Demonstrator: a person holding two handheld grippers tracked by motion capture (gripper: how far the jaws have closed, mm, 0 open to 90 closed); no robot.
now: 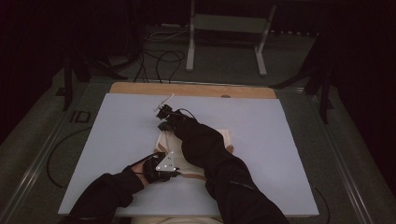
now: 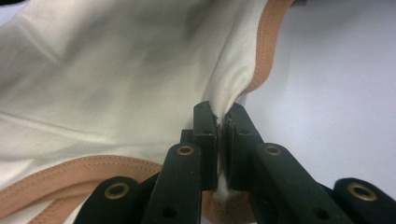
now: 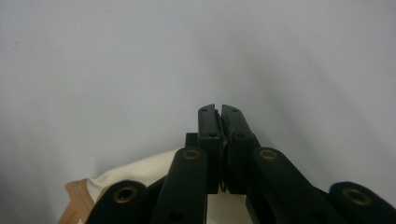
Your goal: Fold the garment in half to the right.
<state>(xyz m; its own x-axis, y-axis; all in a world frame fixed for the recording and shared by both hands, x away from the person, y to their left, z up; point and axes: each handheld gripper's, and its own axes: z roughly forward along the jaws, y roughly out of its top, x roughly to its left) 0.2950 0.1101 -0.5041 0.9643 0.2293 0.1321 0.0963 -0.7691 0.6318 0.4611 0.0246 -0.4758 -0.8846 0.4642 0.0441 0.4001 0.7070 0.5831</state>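
A cream garment (image 1: 223, 138) with tan trim lies on the pale table (image 1: 280, 154), mostly covered by my right forearm. My left gripper (image 1: 160, 156) is at the garment's near left corner. In the left gripper view the left gripper (image 2: 221, 117) is shut on a fold of the cream cloth (image 2: 116, 70) beside its tan hem. My right gripper (image 1: 163, 114) reaches past the garment's far left corner. In the right gripper view the right gripper (image 3: 218, 110) is shut, with no cloth showing between its tips. The garment (image 3: 135, 177) lies under its body.
A wooden strip (image 1: 191, 89) runs along the table's far edge. Behind it on the dark floor stand a metal frame (image 1: 229, 28) and loose cables (image 1: 159, 60). A black cable (image 1: 51, 158) hangs off the table's left side.
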